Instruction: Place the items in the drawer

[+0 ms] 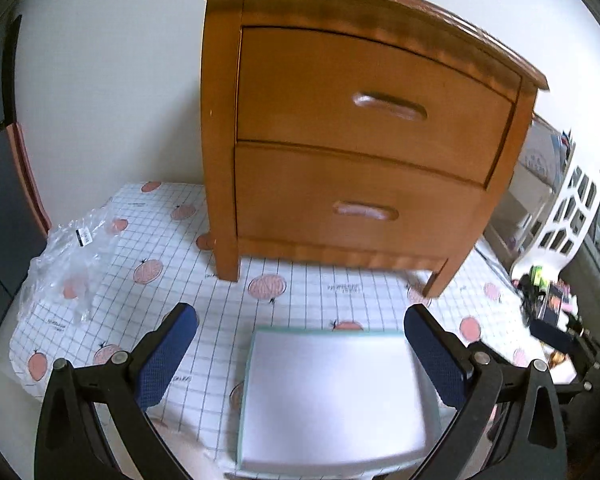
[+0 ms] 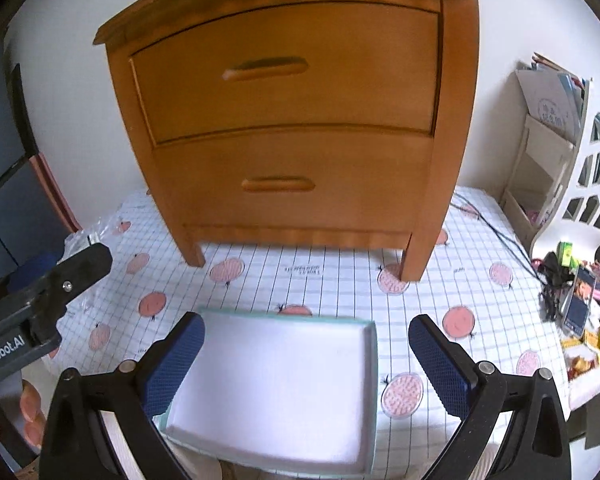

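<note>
Looking along both tools, we see a wooden cabinet (image 1: 352, 140) of warm orange-brown wood with a curved front, two closed drawers with recessed slot handles, and short legs standing on the bench (image 1: 300, 292). The bench carries a glossy white cloth gridded in thin dark lines and dotted with pink round fruit prints.

Just ahead of our left tool (image 1: 300, 348) lies a flat white box (image 1: 332, 396), rectangular, smooth, edged in pale green; it sits between the fingers toward the right one, and whether that pad touches it we cannot tell. The tool's blue textured pads (image 1: 168, 356) stand wide apart, gripping nothing.

Our right tool (image 2: 306, 356) likewise stands spread and empty, with the same box (image 2: 276, 392) between its fingers toward the left pad (image 2: 176, 364), its corner close beside it.

Off to the left tool's left lies a crumpled clear plastic bag (image 1: 72, 264). Beyond the right tool's right finger stands a white lattice rack (image 2: 592, 176) with loose clutter near its base.
</note>
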Motion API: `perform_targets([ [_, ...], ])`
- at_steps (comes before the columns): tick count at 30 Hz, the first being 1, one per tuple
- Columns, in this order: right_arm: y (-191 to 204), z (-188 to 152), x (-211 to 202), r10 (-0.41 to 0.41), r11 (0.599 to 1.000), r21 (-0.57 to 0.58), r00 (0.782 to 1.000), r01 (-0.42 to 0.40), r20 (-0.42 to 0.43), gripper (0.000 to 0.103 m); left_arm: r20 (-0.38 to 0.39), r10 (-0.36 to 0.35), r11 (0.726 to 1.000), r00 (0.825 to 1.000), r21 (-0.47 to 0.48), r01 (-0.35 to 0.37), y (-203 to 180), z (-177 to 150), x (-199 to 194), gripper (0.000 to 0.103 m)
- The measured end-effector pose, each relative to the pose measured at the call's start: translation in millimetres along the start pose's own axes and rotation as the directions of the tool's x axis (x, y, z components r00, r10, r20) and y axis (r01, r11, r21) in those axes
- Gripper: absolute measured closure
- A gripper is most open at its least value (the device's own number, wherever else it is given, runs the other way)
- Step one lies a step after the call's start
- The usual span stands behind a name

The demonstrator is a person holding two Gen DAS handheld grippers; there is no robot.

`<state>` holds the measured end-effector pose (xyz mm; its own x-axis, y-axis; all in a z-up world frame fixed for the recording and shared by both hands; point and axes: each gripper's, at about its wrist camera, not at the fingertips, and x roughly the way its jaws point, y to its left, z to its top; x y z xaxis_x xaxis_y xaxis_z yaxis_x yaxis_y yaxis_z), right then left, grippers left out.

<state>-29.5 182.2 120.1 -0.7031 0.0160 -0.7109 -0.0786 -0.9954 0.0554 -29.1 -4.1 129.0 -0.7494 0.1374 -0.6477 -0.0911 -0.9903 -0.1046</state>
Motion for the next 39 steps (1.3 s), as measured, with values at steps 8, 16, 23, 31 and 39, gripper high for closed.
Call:
perform_targets([
  [8,-1.9,-28.1,-3.8,-0.017,1.0,0.003,1.0,0.018,-0.02,0.0,0.0,0.042,0.998,0.999,0.047,-0.042,-2.5,-21.7,-9.1,0.0],
  [16,-0.7,-46.6,-10.2,-0.044,0.999,-0.019,0.999,0.043,-0.028,0.0,-0.017,0.056,0.996,0.998,0.068,-0.054,-5.5,-41.3,-9.6,0.0],
  [23,0.3,-61.1,-8.2,-0.059,0.998,-0.025,0.997,0.058,-0.044,0.0,-0.068,0.08,0.993,0.994,0.089,-0.074,-4.5,-62.3,5.2,0.0],
  [31,-2.5,-79.7,9.2,-0.064,0.998,-0.029,0.993,0.062,-0.102,0.0,-0.143,0.106,0.992,0.984,0.088,-0.094,0.6,-83.6,23.5,0.0],
  [39,-4.1,-97.0,23.7,-0.094,0.995,-0.04,0.987,0.089,-0.132,0.0,-0.139,0.116,0.989,0.983,0.106,-0.101,-2.6,-90.2,25.0,0.0],
])
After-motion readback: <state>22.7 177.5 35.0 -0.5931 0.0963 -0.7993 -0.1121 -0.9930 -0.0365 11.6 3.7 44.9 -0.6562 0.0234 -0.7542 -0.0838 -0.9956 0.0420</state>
